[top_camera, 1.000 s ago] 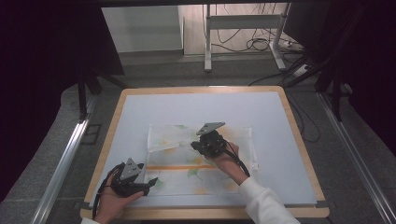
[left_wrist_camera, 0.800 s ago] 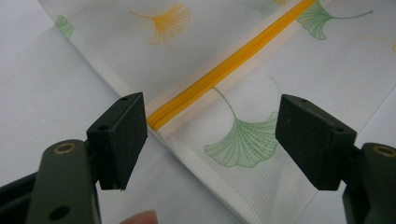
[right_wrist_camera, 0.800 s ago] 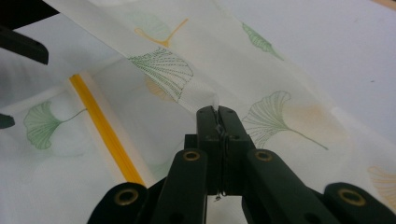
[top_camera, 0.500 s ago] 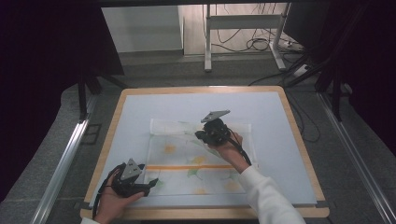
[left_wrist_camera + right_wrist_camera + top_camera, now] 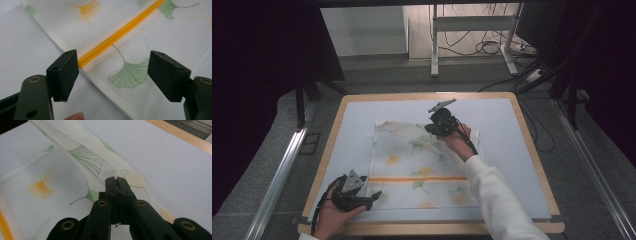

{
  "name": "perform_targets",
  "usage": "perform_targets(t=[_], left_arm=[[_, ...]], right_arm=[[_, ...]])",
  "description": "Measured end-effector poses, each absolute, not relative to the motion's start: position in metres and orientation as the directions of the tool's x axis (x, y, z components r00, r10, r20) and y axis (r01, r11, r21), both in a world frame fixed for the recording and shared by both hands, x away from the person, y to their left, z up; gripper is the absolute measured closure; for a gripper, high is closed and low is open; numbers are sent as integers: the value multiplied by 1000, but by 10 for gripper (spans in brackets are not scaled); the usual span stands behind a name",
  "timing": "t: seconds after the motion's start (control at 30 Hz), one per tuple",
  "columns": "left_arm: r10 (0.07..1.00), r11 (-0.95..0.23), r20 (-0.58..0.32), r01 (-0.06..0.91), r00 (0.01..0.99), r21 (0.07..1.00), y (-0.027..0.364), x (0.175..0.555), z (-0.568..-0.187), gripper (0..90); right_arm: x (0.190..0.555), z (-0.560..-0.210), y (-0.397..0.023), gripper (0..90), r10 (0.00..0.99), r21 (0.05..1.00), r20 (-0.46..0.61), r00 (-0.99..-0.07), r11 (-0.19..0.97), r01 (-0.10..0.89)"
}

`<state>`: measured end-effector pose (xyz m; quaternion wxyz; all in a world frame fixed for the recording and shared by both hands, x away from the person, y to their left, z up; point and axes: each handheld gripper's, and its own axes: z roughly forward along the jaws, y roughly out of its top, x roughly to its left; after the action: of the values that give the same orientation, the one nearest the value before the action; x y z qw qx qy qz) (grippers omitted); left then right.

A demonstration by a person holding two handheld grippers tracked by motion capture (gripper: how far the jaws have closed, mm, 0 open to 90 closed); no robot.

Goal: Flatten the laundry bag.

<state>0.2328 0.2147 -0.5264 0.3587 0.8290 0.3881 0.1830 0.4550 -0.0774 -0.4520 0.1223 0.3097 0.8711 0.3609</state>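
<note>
High view: white mesh zip bag printed with green and yellow ginkgo leaves (image 5: 412,165) lies flat near the middle of the pale blue table mat (image 5: 512,150), inside the wooden table rim (image 5: 532,150). Orange zipper (image 5: 417,178) runs left to right across its near part.

Right gripper (image 5: 438,124) sits over the far right part of the bag. Right gripper view: jaws clenched on a raised fold of the mesh, fabric lifted off the mat and stretched away toward the far corner.

Left gripper (image 5: 362,197) rests at the near left corner. Left gripper view: jaws released, spread wide, straddling the left end of the zipper and a green leaf print, gripping nothing. A fingertip (image 5: 75,116) shows at the bottom edge.

Risks, as judged:
- Nothing pins the near edge, so a harder pull from the right would likely drag the whole bag across the mat.
- Thin mesh in a narrow pinch may slip out.
- Left jaws closing here could catch fabric beside the zipper rather than the zipper end itself.
</note>
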Motion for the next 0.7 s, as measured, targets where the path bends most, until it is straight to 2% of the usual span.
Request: perform_targets(t=[0.1, 0.23, 0.3, 0.37, 0.4, 0.43, 0.57, 0.7], left_arm=[[773, -419, -4, 516, 634, 747, 215, 232, -525, 247], [773, -428, 5, 516, 635, 742, 214, 233, -526, 246], [772, -430, 5, 518, 635, 740, 214, 234, -526, 246], [772, -432, 7, 516, 636, 740, 214, 233, -526, 246], [772, -432, 7, 516, 636, 740, 214, 233, -526, 246], [772, -431, 8, 516, 635, 740, 215, 233, -526, 246], [773, -435, 10, 520, 634, 735, 215, 235, -527, 246], [771, -438, 9, 520, 637, 733, 214, 235, -527, 246]], right_arm=[[466, -452, -76, 884, 633, 699, 8, -774, 550, 457], [496, -455, -76, 858, 678, 687, 25, -735, 522, 505], [506, -459, -78, 789, 704, 687, 35, -710, 499, 529], [515, -462, -81, 664, 729, 685, 13, -684, 492, 537], [515, -462, -81, 664, 729, 685, 13, -684, 492, 537], [518, -460, -84, 559, 764, 702, -30, -645, 476, 530], [512, -447, -91, 520, 774, 742, -48, -632, 451, 496], [489, -433, -96, 504, 732, 768, -17, -681, 446, 460]])
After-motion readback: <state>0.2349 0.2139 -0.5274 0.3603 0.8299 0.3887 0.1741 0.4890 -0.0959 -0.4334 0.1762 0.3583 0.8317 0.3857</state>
